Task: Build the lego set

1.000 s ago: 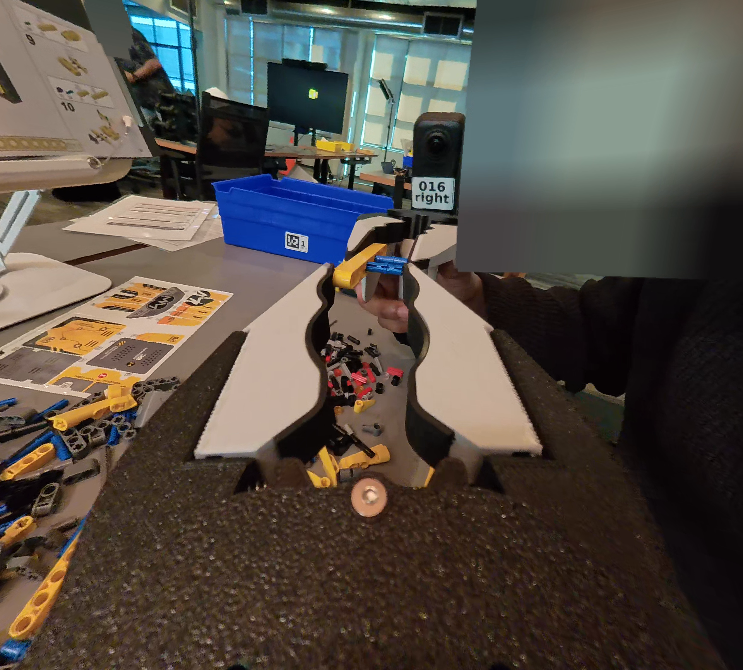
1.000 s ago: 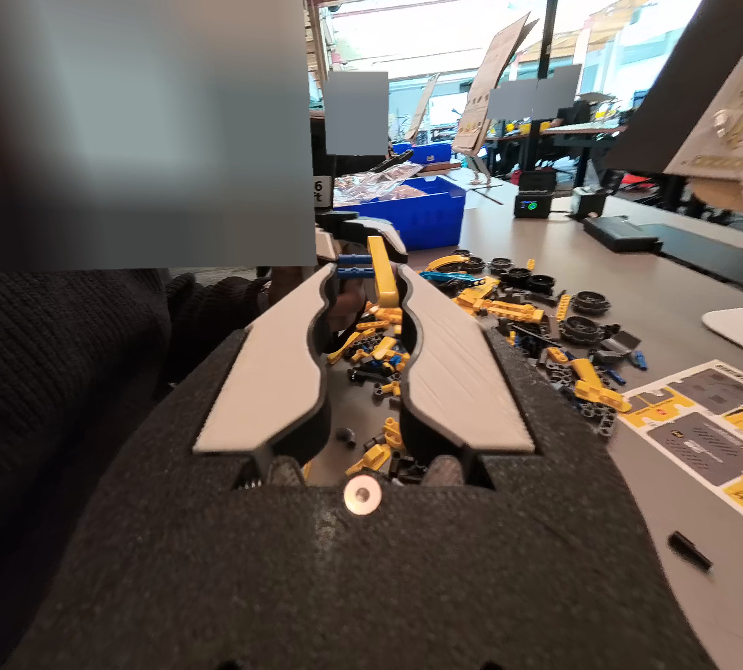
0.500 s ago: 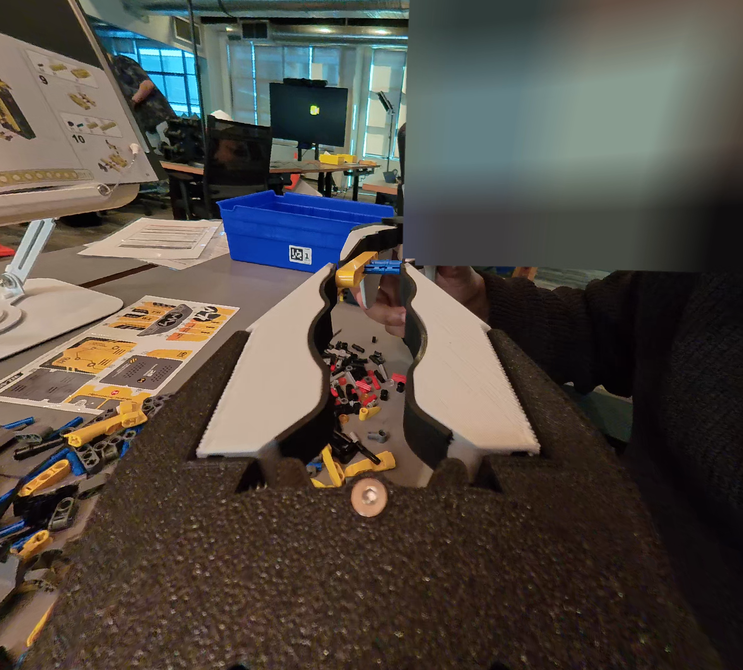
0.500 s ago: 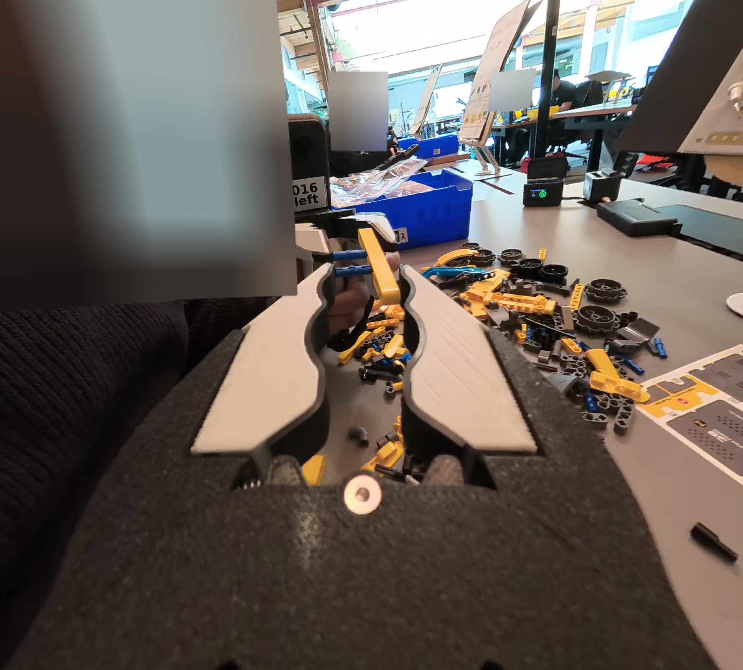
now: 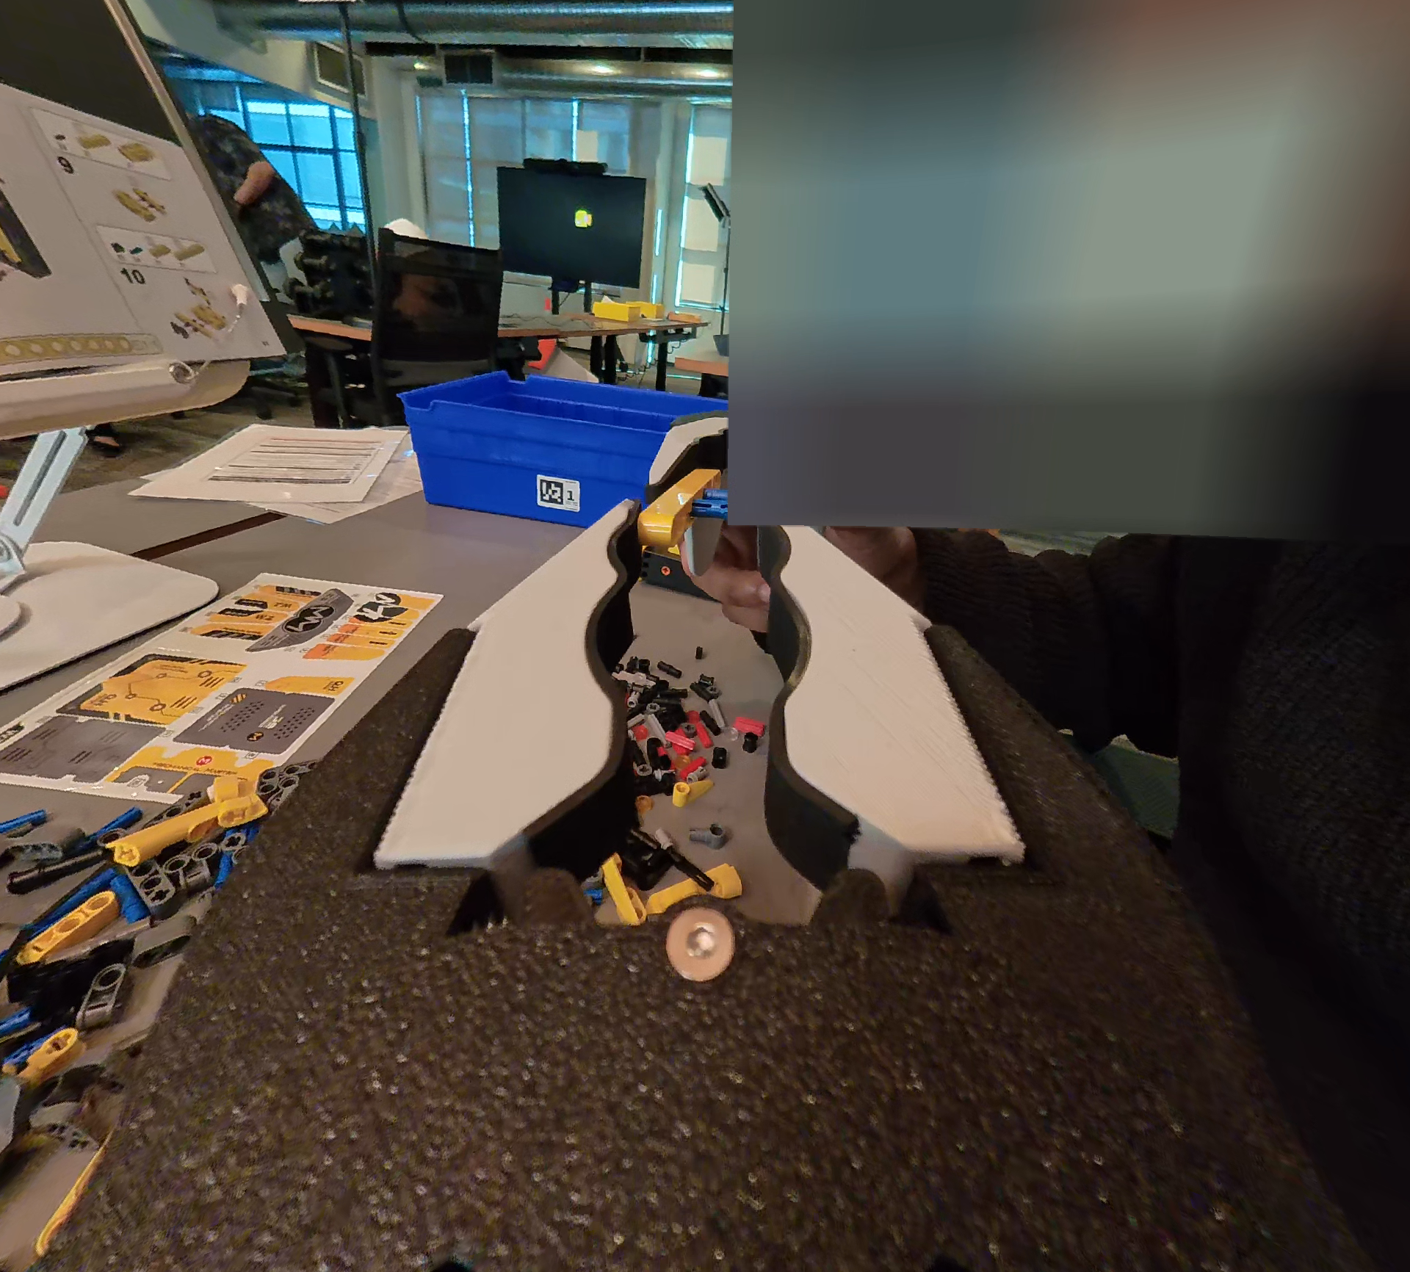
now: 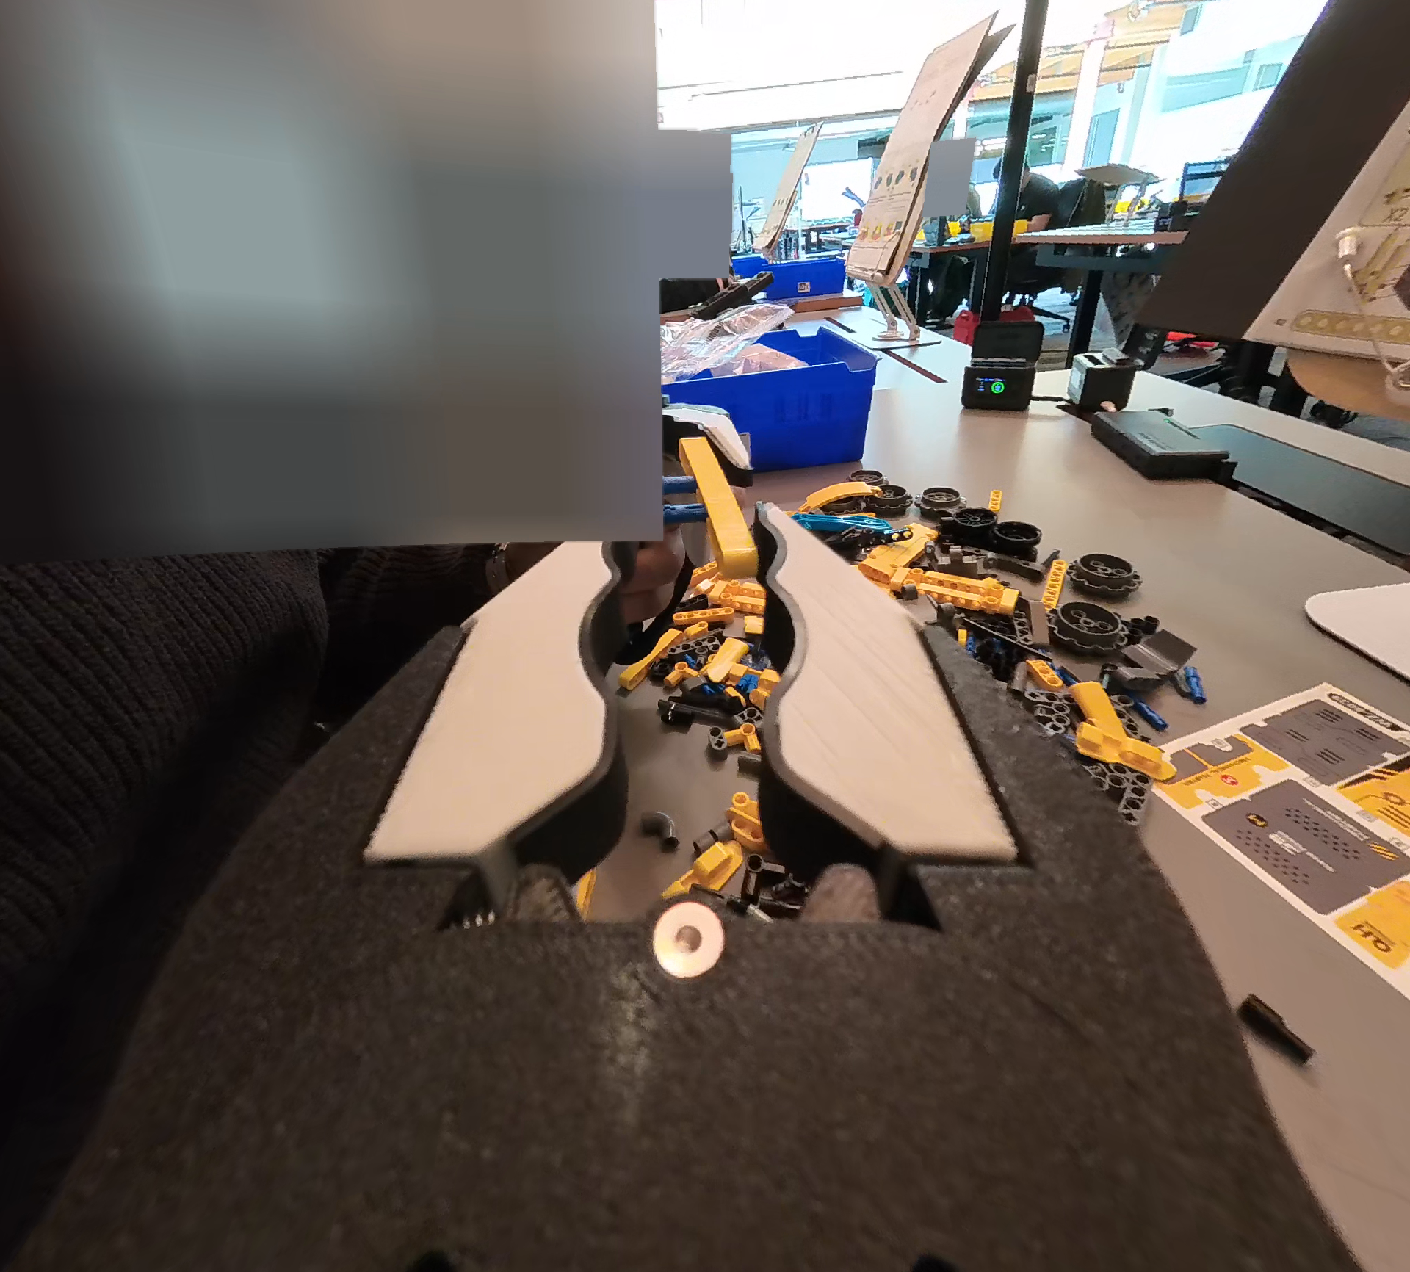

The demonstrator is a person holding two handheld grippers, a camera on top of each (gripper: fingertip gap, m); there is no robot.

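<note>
The two grippers face each other above the grey table (image 5: 427, 549). My left gripper (image 5: 694, 522) has its jaws narrowly apart, closed on a yellow beam (image 5: 671, 514) with blue pins (image 5: 713, 503) sticking out of its side. My right gripper (image 6: 687, 529) is closed on the same yellow beam (image 6: 721, 510), which leans against its right finger, with the blue pins (image 6: 683, 484) pointing left. A blur patch hides part of both grips. The right gripper's white finger (image 5: 690, 438) shows just beyond the beam. A hand (image 5: 736, 579) is behind it.
Loose red, black and yellow parts (image 5: 671, 724) lie under the left gripper. A larger pile of yellow beams and black wheels (image 6: 961, 579) lies at the right. There are also a blue bin (image 5: 534, 442), sticker sheets (image 5: 229, 686) and an instruction booklet on a stand (image 5: 99, 243). My left and right fingertips are right by each other.
Both grippers stay closed on the beam and have shifted only slightly. The beam leans a little more in the right wrist view.
</note>
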